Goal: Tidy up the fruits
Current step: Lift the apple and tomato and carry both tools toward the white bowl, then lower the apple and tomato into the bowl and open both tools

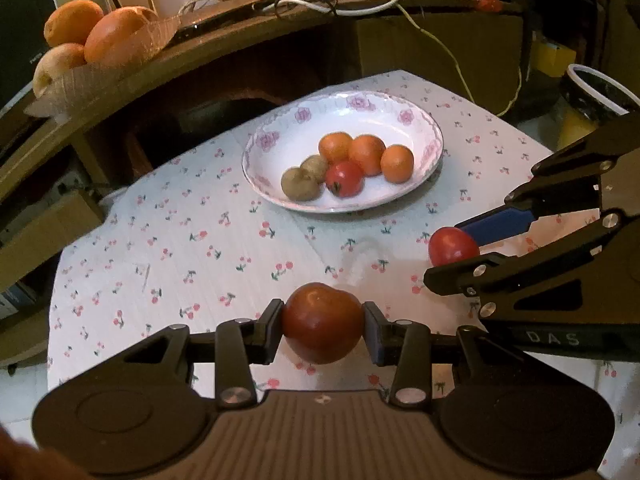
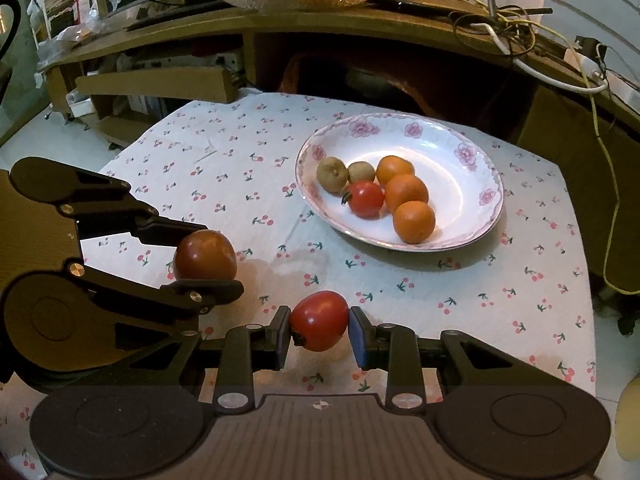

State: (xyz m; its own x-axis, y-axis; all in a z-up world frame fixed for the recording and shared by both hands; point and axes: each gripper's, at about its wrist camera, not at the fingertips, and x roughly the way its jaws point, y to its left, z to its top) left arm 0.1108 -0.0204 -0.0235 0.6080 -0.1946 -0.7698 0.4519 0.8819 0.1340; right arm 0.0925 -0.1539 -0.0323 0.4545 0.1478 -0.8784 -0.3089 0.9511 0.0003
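Left gripper (image 1: 323,326) clamped on a large dark-red tomato (image 1: 322,322), pads pressing its two sides at the widest girth, fruit lifted clear of the cherry-print tablecloth (image 1: 200,248). Right gripper (image 2: 319,326) likewise clenched on a smaller bright-red tomato (image 2: 319,320), stem end turned toward the near-left pad.

Likely handling: smooth, slightly slick skin over soft flesh, so easily bruised or split under a hard squeeze; light enough for a gentle hold. Best taken across the equator, as now, and kept off the stem scar, where a pad could slip. Bigger tomato probably heavier and closer to rolling out if tilted.

Each tomato sits right between its own gripper's pads, just ahead of the camera. Flowered white plate (image 2: 472,220) lies farther ahead: ahead and slightly right of the left gripper, ahead and to the right of the right one. Already on it: three oranges (image 2: 406,192), one small tomato (image 2: 365,199), two kiwis (image 2: 332,174). Bare plate surface remains on the far side of that cluster, a fair landing spot for both held fruits, set down softly rather than dropped.
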